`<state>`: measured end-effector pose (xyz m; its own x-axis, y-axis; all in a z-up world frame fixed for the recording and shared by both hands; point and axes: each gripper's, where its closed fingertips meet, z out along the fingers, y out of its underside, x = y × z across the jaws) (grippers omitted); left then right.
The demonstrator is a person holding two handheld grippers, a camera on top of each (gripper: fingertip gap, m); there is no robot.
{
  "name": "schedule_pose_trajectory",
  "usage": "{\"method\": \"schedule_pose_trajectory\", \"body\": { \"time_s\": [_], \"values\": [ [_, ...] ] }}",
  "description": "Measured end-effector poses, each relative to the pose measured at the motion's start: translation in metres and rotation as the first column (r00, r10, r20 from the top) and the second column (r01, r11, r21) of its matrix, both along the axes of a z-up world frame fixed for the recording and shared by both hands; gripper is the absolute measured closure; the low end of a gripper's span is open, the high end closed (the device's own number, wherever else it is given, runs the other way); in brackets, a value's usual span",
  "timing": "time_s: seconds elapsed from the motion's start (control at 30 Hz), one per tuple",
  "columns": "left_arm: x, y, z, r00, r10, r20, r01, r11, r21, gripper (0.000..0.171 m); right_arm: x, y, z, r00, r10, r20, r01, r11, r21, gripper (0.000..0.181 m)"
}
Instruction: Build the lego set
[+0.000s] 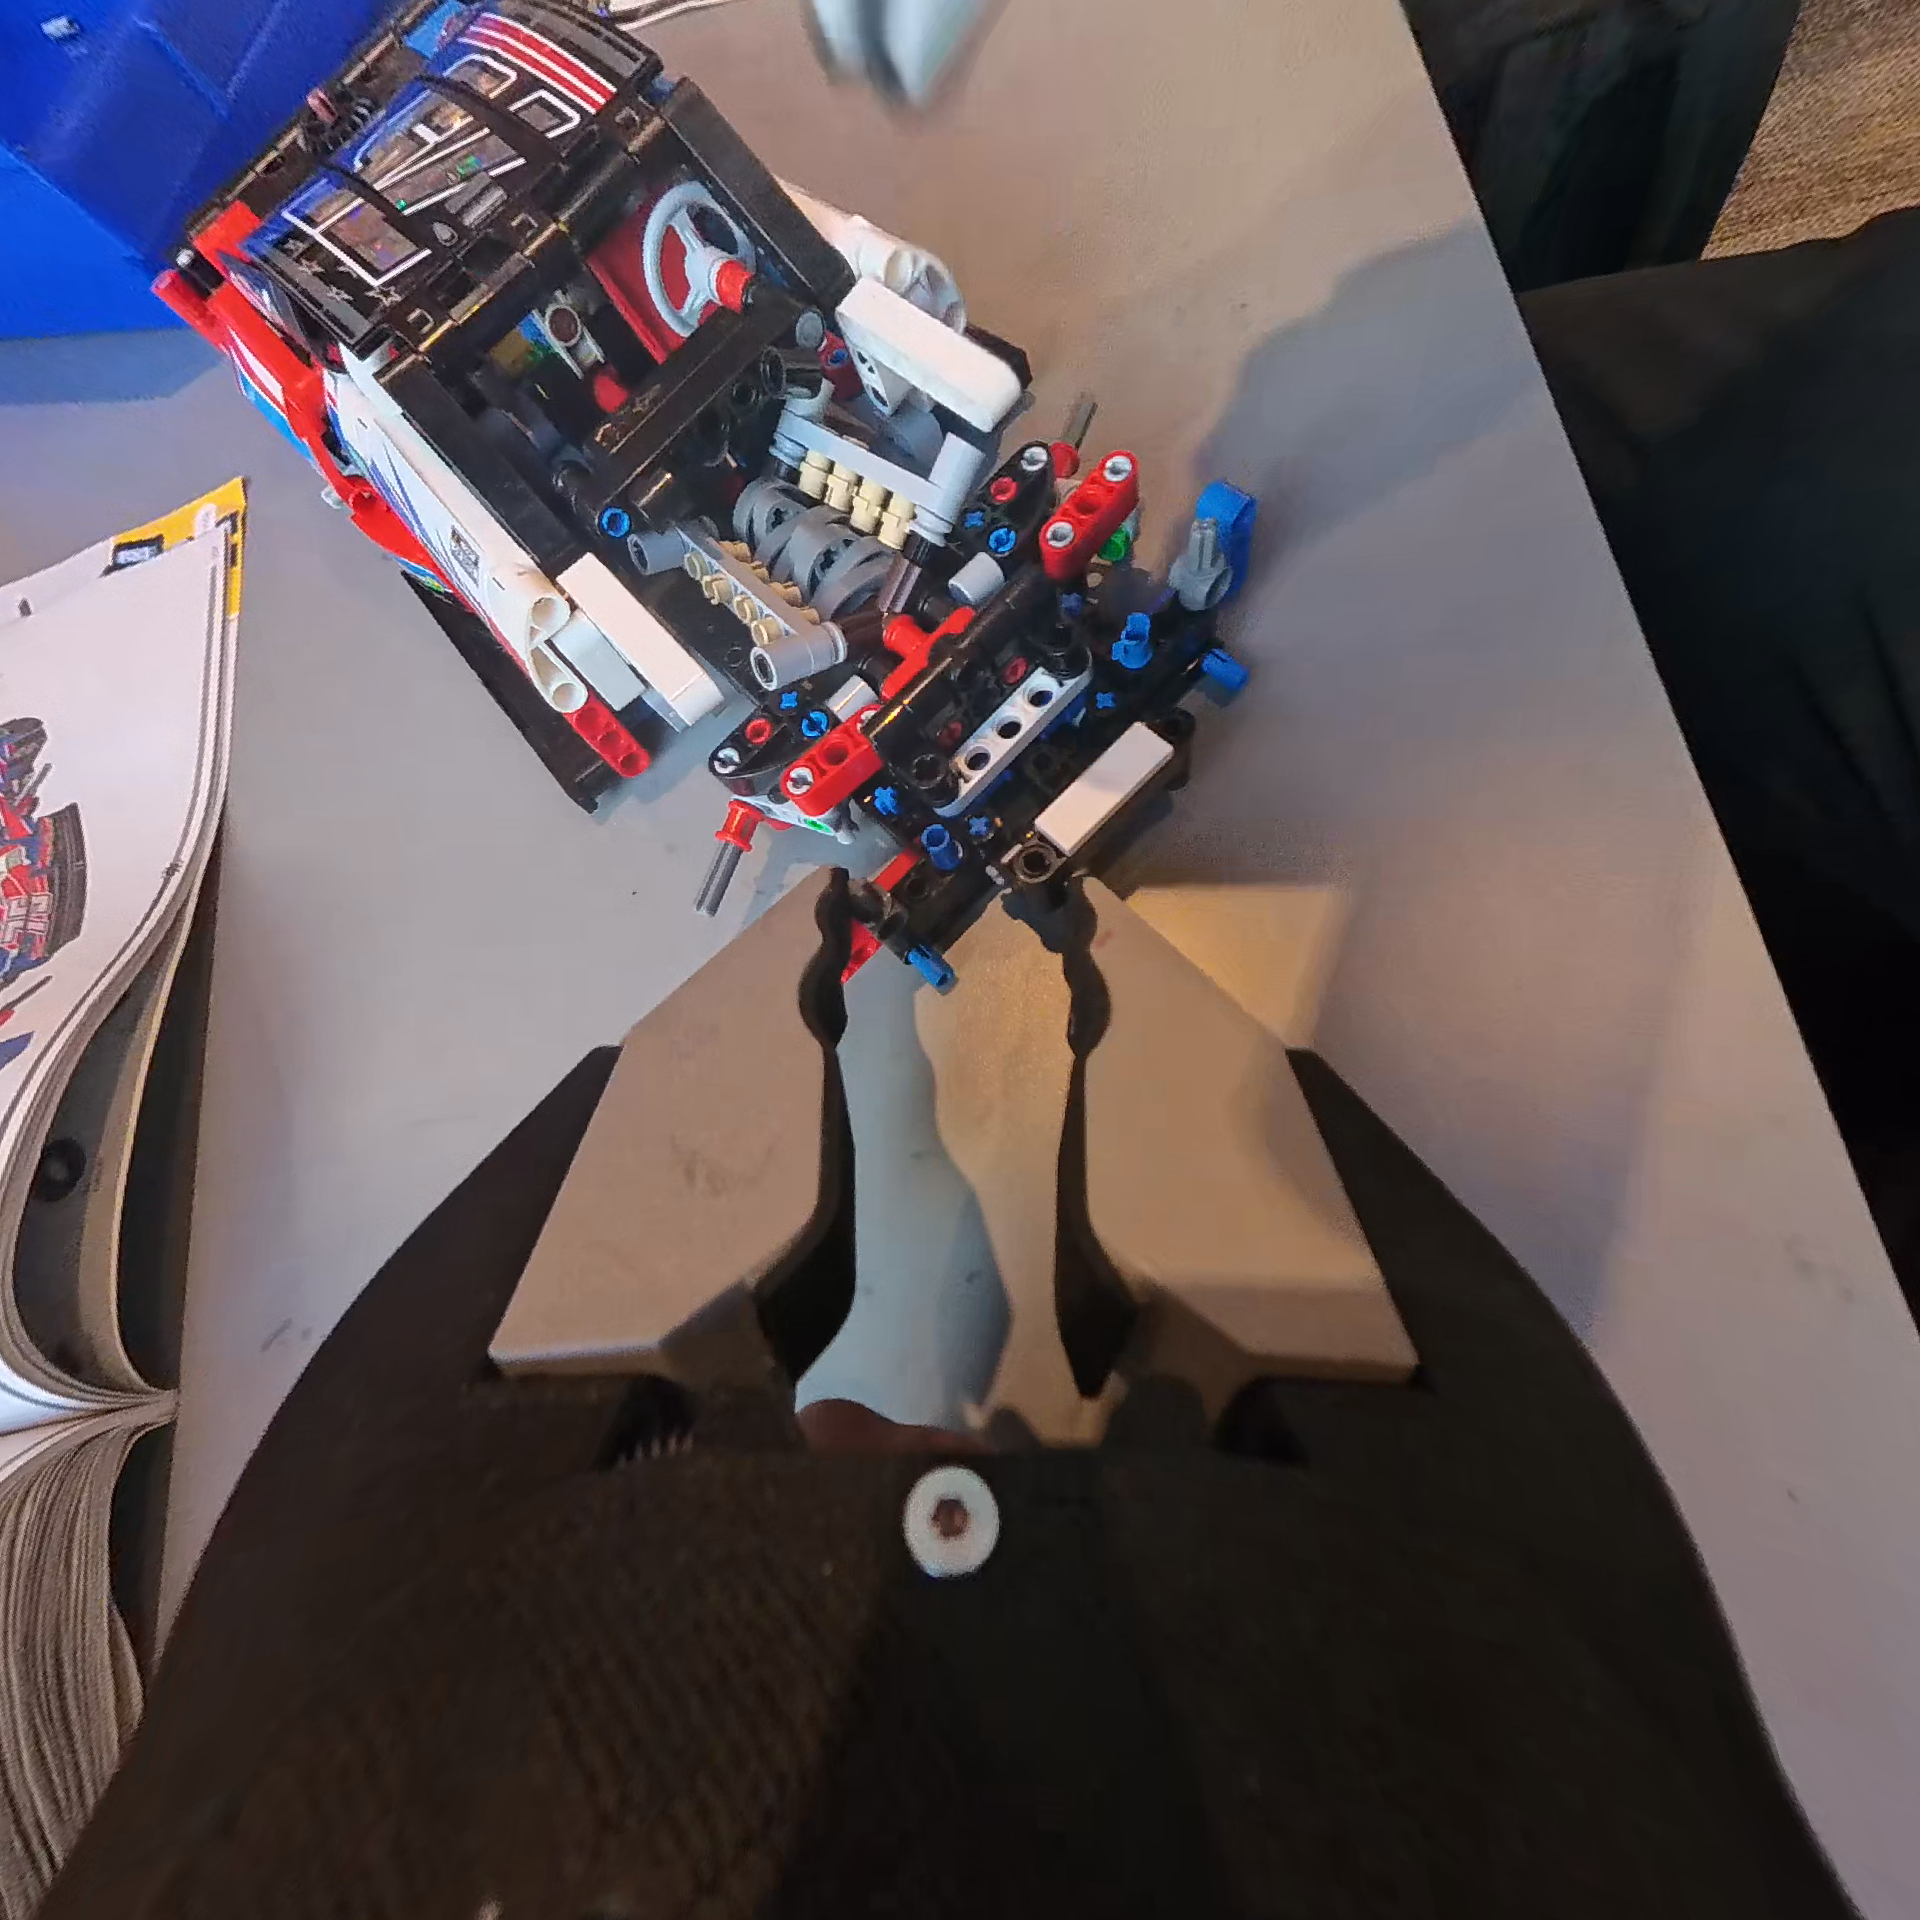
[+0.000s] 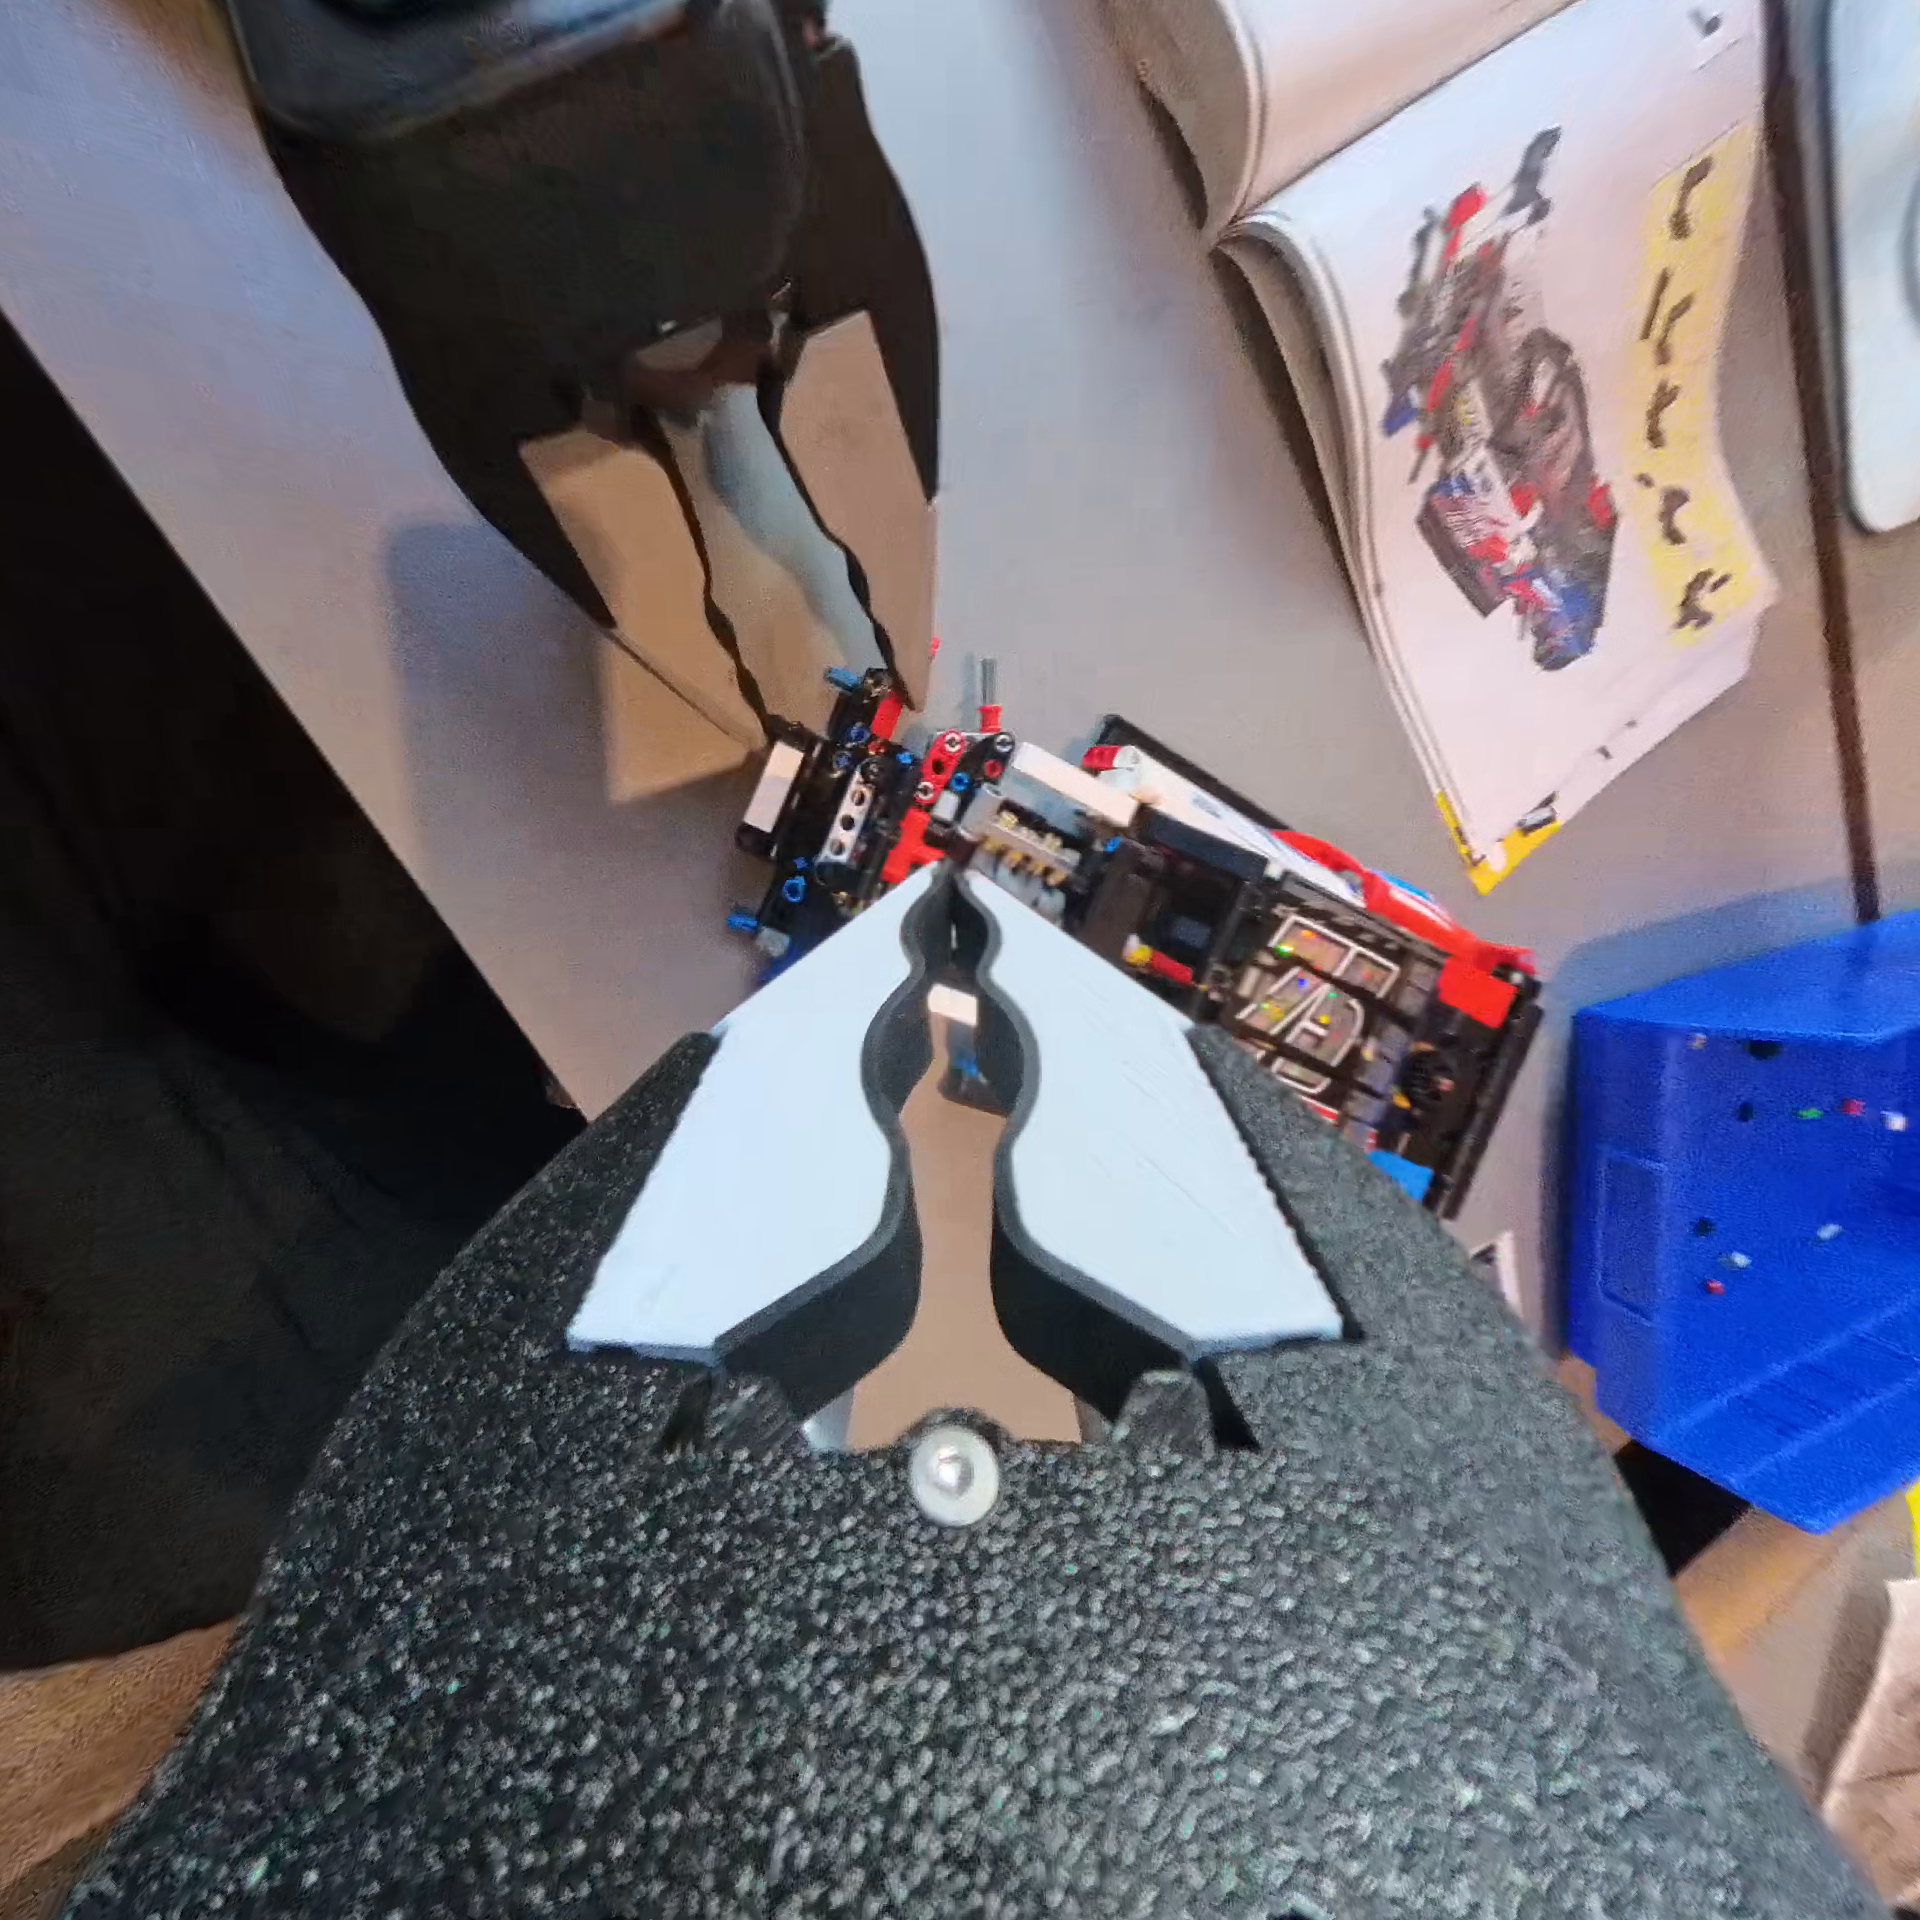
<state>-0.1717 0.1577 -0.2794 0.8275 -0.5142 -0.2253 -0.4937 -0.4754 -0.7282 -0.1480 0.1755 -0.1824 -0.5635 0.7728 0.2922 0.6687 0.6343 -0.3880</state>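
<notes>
— How's the car (image 1: 644, 436) looking?
— Half built, engine bare, on my table (image 1: 1195, 208) near its edge. My left claw (image 1: 940, 914) clamps its front frame; my right claw (image 2: 948, 883) is pinched together.

left gripper (image 1: 951, 914): black body, grey fingers, one screw | right gripper (image 2: 948, 883): speckled black, pale-blue fingers

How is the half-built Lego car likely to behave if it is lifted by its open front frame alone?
The Lego car would probably sag or shed parts: its front frame is thin beams on pins. The roofed cab end looks bulkier, so it may tip that way. No wheels show, so it would likely slide, not roll, on the table.
</notes>
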Motion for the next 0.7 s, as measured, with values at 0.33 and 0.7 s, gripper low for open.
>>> {"method": "schedule_pose_trajectory", "body": {
  "time_s": [0.33,0.7],
  "values": [
    [0.004,-0.002,0.0,1.0,-0.029,-0.005,0.029,1.0,0.004,0.135,0.012,-0.016,-0.025,0.995,0.046,0.09,-0.049,0.998,0.036,0.181],
    [0.001,-0.002,0.0,1.0,-0.025,-0.001,0.025,1.0,0.001,0.135,0.025,0.004,-0.073,0.979,0.009,0.205,-0.019,0.999,0.049,0.181]
  ]
}}
